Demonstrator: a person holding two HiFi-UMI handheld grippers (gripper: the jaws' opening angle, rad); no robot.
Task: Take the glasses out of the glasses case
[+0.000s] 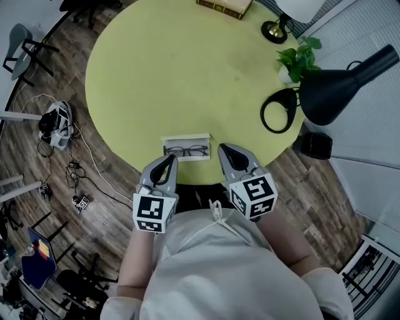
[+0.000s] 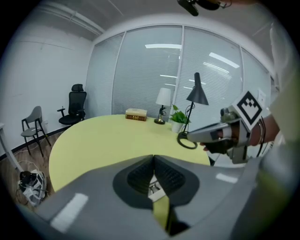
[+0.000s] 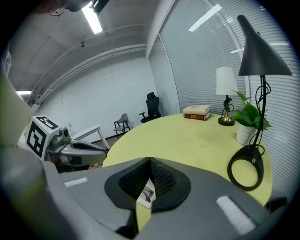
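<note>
Lying open at the near edge of the table (image 1: 175,75), the glasses case (image 1: 185,137) is seen in full only from the head view, with the glasses (image 1: 186,150) resting inside it. In each gripper view the case is almost wholly hidden behind the jaws. Only a pale sliver of it is glimpsed through the gap below the meeting tips, and the glasses can hardly be made out there.

The left gripper (image 1: 167,164) and the right gripper (image 1: 226,152) are held over the table's near edge, on either side of the case and just short of it. In both gripper views the jaws are seen pressed together at the tips, with nothing clamped between them.

Part of the table's near rim is covered by the person's torso (image 1: 219,262). At the far rim a book (image 1: 226,6) is cut off by the frame, as is the white shade above a brass lamp foot (image 1: 275,30). At the table's right rim a potted plant (image 1: 297,59) and a black desk lamp (image 1: 337,87) are crowded together, the lamp's head reaching out past the rim. A broad bare stretch of table top is left between the case and the far rim.
</note>
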